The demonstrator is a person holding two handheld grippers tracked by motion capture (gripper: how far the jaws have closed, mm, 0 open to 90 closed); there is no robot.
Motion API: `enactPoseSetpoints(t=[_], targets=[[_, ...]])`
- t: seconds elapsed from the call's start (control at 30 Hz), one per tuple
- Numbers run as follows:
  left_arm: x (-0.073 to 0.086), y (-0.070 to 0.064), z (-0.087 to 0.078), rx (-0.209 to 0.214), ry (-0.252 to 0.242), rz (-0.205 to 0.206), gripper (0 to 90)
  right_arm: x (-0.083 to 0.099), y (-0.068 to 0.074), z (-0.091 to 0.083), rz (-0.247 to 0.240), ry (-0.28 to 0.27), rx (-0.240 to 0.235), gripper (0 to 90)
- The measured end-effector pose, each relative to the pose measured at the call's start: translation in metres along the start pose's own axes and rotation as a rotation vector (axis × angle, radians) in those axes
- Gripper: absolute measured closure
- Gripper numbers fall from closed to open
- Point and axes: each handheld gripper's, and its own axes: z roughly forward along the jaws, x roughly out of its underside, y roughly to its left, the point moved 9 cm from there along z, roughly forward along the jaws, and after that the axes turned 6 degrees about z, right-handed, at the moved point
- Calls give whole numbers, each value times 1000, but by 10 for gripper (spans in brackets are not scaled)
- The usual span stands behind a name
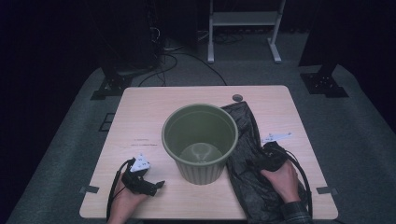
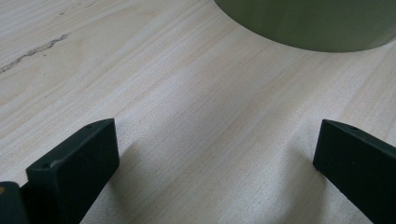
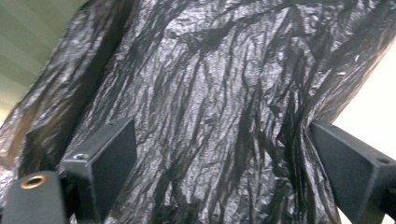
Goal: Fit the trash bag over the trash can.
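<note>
A bin [image 1: 200,142] stands at the middle of the table [image 1: 140,112], with a bag [image 1: 245,154] lying just to its right, touching its side and running from the far half of the table to the near edge. The left gripper [image 1: 156,185] rests on the tabletop near the front left, beside the bin, jaws spread wide over bare wood. The right gripper [image 1: 261,156] sits on the bag at the front right, jaws apart over the plastic. A label [image 1: 276,137] lies right of the bag.

A dim lab-like recording room; grey carpet [image 1: 359,126]; loose floor cables [image 1: 187,58]; dark equipment stands [image 1: 109,81]; white frame [image 1: 243,21]
</note>
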Motion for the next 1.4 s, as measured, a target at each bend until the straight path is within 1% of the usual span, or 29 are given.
enactPoseSetpoints(t=[0.33,0.4,0.63,0.8,0.9,0.97,1.0,1.03,1.07,1.13,1.17,1.27,1.33,1.4], targets=[[0,0,0,0,0,0,0,-10,28,15,-39,-4,-47,98],[0,0,0,0,0,1,0,-12,34,19,-51,12,-48,97],[0,0,0,2,0,2,0,-16,56,36,-129,56,-24,90],[0,-1,0,3,0,3,0,-13,59,39,-195,65,49,94],[0,-1,0,3,0,3,0,-12,61,37,-195,53,55,154],[0,-1,0,3,0,2,0,-11,62,34,-195,35,47,270],[0,-1,0,3,0,2,0,-11,62,32,-196,30,45,312],[0,-1,0,3,0,2,0,-10,62,30,-201,26,41,380],[0,-1,0,3,0,3,0,-10,62,29,-206,27,35,440],[0,-1,0,3,-1,2,0,-9,62,27,-208,31,30,516],[0,-1,0,3,0,2,0,-9,61,26,-213,32,27,588],[0,-1,0,3,0,3,0,-7,62,24,-222,33,4,738],[0,-1,0,3,0,3,0,-6,62,23,-220,33,-15,807],[0,-1,0,3,0,2,0,-4,62,21,-211,39,-37,851]])
